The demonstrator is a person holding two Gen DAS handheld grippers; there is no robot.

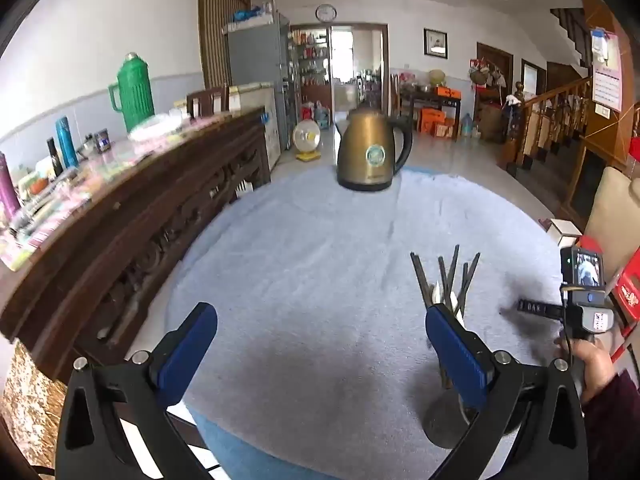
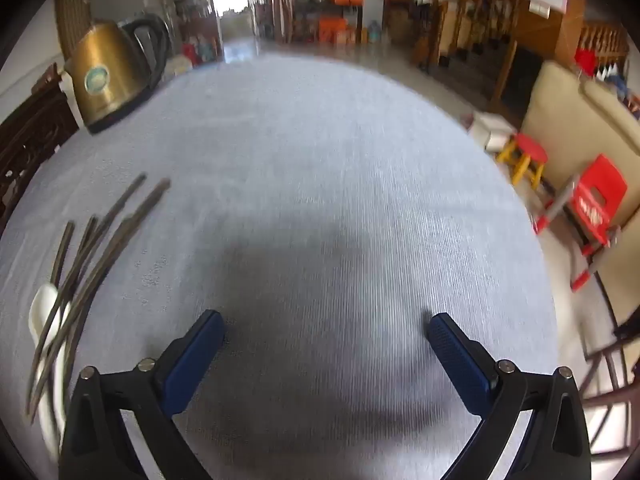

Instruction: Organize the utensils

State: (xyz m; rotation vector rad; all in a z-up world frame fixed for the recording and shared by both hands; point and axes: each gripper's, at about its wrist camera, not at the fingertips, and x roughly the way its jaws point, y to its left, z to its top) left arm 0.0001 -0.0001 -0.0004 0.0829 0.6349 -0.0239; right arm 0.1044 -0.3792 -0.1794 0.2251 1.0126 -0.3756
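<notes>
While both grippers hang empty over the pale blue cloth point(image 2: 320, 160), we list what lies in reach.

Left gripper point(image 1: 320, 344): jaws spread wide, nothing between them.

Right gripper point(image 2: 326, 344): jaws likewise spread wide, released, over bare cloth.

Utensils: a bundle of dark chopsticks point(image 1: 448, 276) with a white spoon point(image 2: 46, 308), standing in a metal holder point(image 1: 452, 420). From the left gripper they sit just behind its right-hand finger, partly hidden by it, their tips fanned upward and away. From the right gripper they lie off to its left, beyond the left-hand finger, long axes running forward and slightly rightward.

Kettle point(image 1: 372, 148): bronze, well ahead of both grippers.

Judgement: we cannot see loose utensils on the cloth. The left gripper looks nearer the bundle; either would have to swing sideways toward it first.
</notes>
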